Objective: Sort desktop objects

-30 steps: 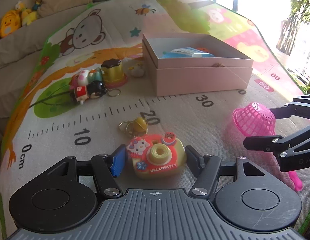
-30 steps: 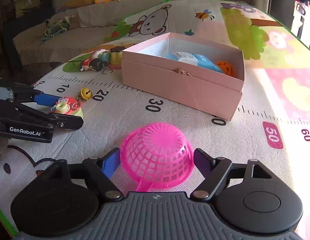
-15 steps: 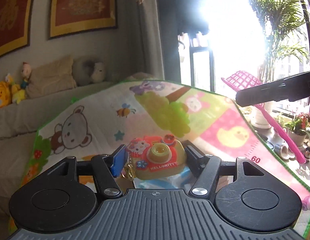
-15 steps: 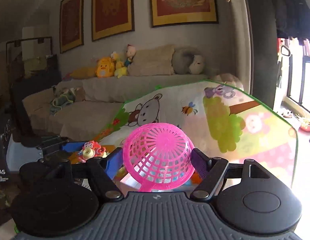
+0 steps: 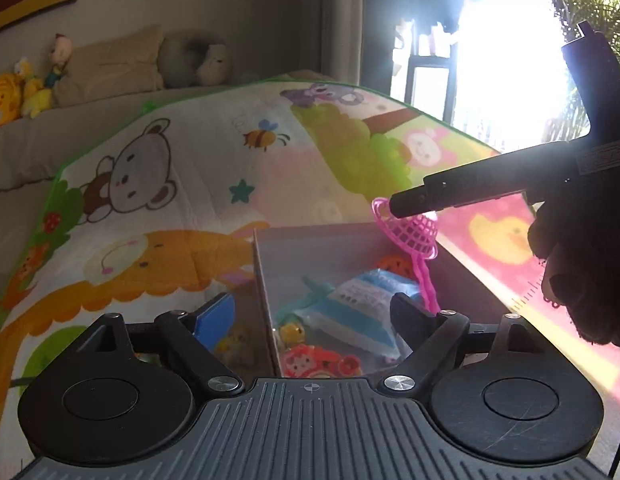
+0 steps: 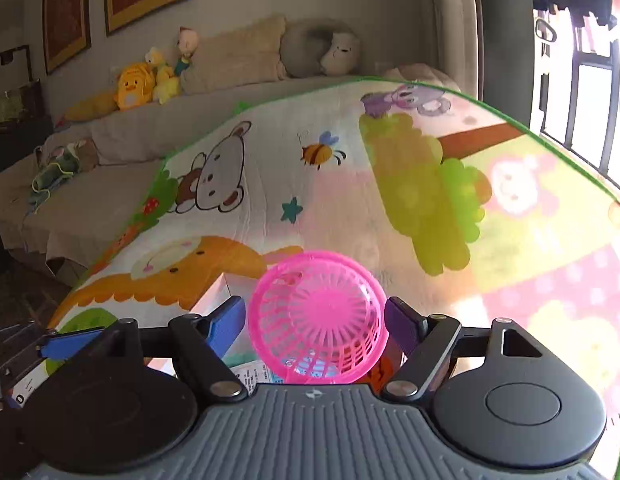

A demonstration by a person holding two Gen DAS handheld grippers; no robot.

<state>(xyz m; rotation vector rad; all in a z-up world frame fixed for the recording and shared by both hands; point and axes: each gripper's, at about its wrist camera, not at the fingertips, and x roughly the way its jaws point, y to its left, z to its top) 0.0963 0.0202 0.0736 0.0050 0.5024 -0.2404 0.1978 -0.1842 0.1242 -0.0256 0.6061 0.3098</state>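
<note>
**Pink strainer poised over the box, toy camera already in**

The pink plastic mesh strainer [image 6: 317, 320] sits between the right gripper [image 6: 315, 322] fingers, bowl facing the camera, its rim close to both pads. Whether the pads actually press on it, I cannot tell from this view; it hangs there, so a light hold seems likely. From the left wrist view the same strainer [image 5: 409, 228] hangs above the far right corner of the open pink cardboard box [image 5: 266, 280], its thin handle trailing down into the box along the right wall. That long axis points nearly straight down, and the box lies directly beneath the right gripper, so the coming move looks like a plain release or a short descent.

Inside the box, near its front left corner, lies the red and yellow Hello Kitty toy camera [image 5: 317, 362], next to a small yellow bell charm [image 5: 290, 332] and a blue and white packet [image 5: 357, 304]. An orange toy [image 5: 393, 264] sits toward the back wall.

The left gripper [image 5: 313, 316] is spread wide with nothing between its fingers; it straddles the box's left wall, blue pad outside, dark pad inside.

The box rests on the cartoon-printed play mat [image 6: 349, 184]. The right gripper is the one to act; the risk is the handle catching the box wall.
</note>
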